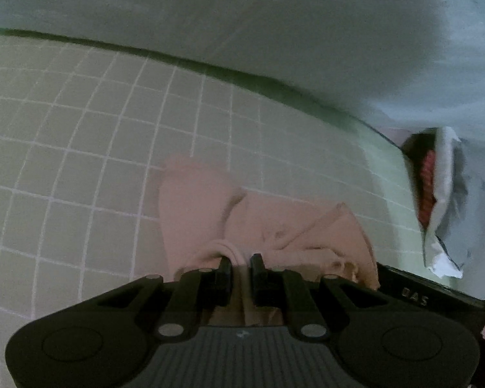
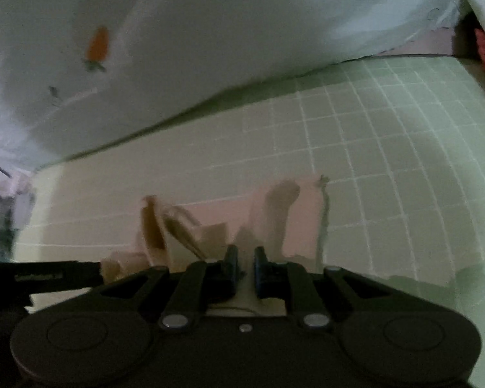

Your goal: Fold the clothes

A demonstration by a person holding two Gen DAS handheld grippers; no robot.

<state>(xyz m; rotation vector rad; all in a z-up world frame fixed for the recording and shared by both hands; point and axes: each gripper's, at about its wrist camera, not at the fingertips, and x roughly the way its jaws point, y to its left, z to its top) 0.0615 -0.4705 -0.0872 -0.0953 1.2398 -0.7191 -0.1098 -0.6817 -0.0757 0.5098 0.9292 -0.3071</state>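
Observation:
A pale pink garment [image 1: 207, 200] hangs bunched over a green grid mat [image 1: 80, 129]. In the left wrist view, my left gripper [image 1: 241, 263] is shut on a thick folded edge of the garment, which spreads out in front of the fingers. Seen from the right wrist, the same pink garment [image 2: 294, 220] drapes in folds over the mat [image 2: 388, 161], and my right gripper [image 2: 245, 258] is shut on a strip of it between the blue-padded fingers. Both views are blurred by motion.
A white sheet [image 1: 274, 32] lies along the mat's far edge, with an orange carrot print [image 2: 97, 43] on it. Beyond the mat's corner sit crumpled white fabric [image 1: 449, 194] and a red knitted item [image 1: 426, 187]. The other gripper's black housing [image 1: 414, 294] shows at lower right.

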